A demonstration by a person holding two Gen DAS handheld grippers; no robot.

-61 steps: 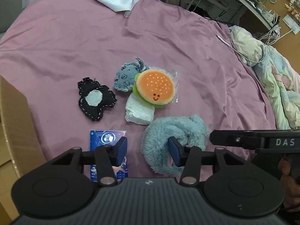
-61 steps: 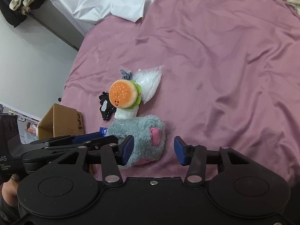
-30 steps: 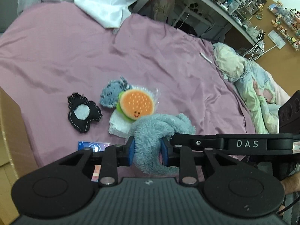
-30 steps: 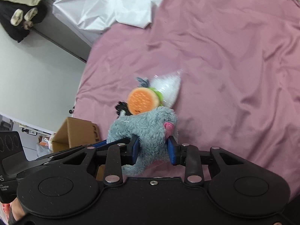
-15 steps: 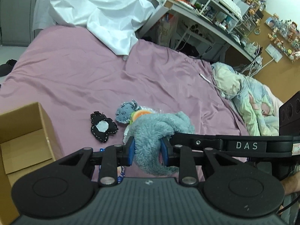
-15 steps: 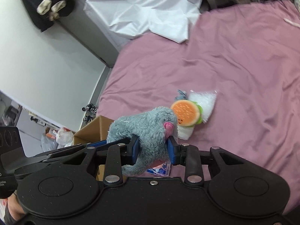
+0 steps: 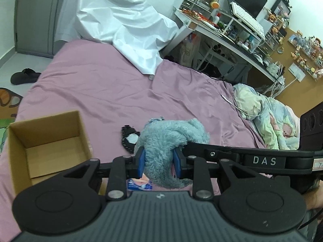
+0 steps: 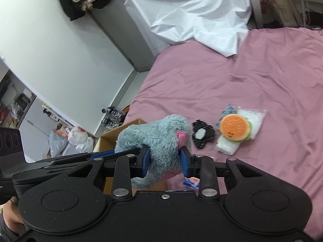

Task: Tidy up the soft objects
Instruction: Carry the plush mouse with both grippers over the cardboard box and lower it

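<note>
Left wrist view: the left gripper (image 7: 158,162) is clamped on a grey plush (image 7: 171,137), its blue pads sunk into the fur on both sides. The plush hangs above the pink bed (image 7: 101,92), with a limp end drooping below the jaws. The right gripper's arm crosses from the right and reaches the same toy, so both hands share the load; probably the toy is too floppy and bulky for one pinch. An open, empty box (image 7: 46,141) stands on the bed at the left, just beside the held toy, and looks like the place meant for it. A black patch toy (image 7: 129,139) lies on the bed behind the plush, and a blue packet (image 7: 139,184) shows under the jaws.

Right wrist view: the right gripper (image 8: 165,162) is likewise closed on the plush (image 8: 159,139), gripping near its pink ear. The box's edge (image 8: 113,135) shows just behind the toy, so the carry seems aimed there. Off to the right, still on the bed, lie the black patch toy (image 8: 201,134), a burger plush (image 8: 234,127) on a clear bag (image 8: 252,121), and a white pouch (image 8: 227,146). They wait grouped together, apparently next in line for the box.
</note>
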